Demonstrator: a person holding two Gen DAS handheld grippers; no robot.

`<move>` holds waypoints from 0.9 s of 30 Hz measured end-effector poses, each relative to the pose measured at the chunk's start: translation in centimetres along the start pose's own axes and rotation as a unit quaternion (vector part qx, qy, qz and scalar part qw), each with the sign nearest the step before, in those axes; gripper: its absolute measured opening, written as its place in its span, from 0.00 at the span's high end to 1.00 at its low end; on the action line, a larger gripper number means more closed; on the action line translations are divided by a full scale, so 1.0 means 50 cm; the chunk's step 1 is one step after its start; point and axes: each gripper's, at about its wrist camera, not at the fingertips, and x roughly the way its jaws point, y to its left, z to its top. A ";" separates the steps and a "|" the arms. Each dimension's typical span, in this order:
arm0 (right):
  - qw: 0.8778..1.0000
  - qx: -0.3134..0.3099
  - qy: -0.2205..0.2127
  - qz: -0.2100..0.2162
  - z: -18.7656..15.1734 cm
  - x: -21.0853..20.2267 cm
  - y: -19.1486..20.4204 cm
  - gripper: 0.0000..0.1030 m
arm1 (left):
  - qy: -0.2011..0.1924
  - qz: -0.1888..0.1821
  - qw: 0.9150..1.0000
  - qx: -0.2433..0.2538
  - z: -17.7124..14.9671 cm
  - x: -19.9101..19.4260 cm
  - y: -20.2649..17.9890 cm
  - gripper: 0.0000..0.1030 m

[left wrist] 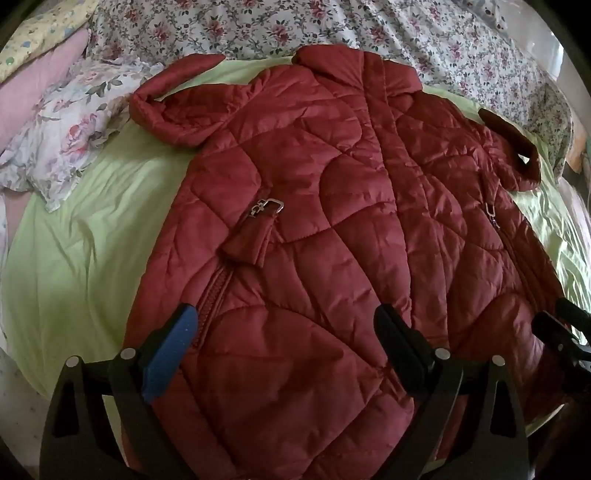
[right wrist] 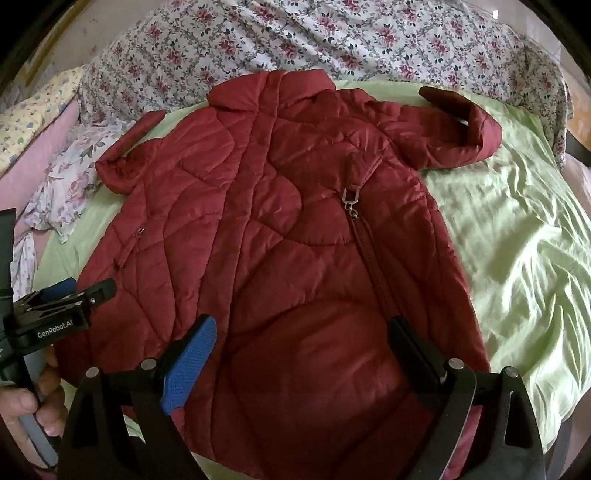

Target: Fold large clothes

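A dark red quilted jacket (left wrist: 332, 221) (right wrist: 277, 240) lies flat, front up, on a light green sheet (left wrist: 85, 236) (right wrist: 517, 258), collar at the far end and hem nearest me. Both sleeves bend back towards the collar. Metal zip pulls (left wrist: 267, 208) (right wrist: 351, 203) show on its pockets. My left gripper (left wrist: 288, 332) stands open over the hem's left part, nothing between its pads. My right gripper (right wrist: 303, 343) is open too, over the hem's right part. Each view catches the other gripper at its edge (left wrist: 565, 325) (right wrist: 74, 291). A hand (right wrist: 29, 402) holds the left one.
A floral quilt (left wrist: 295, 26) (right wrist: 332, 44) is bunched along the far side of the bed. At the left lie a floral pillow (left wrist: 66, 125), a pink one (left wrist: 33, 92) and a yellow one (right wrist: 33, 110). Bare green sheet stretches on either side of the jacket.
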 end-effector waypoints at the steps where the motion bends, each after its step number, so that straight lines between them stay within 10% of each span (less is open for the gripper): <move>1: 1.000 0.000 0.000 0.000 0.000 0.000 0.000 0.08 | 0.000 0.000 1.000 0.001 0.000 0.000 0.000 0.05; 27: 1.000 0.009 0.003 0.002 0.016 0.010 -0.009 0.08 | 0.001 -0.001 1.000 0.002 0.012 0.022 0.001 0.05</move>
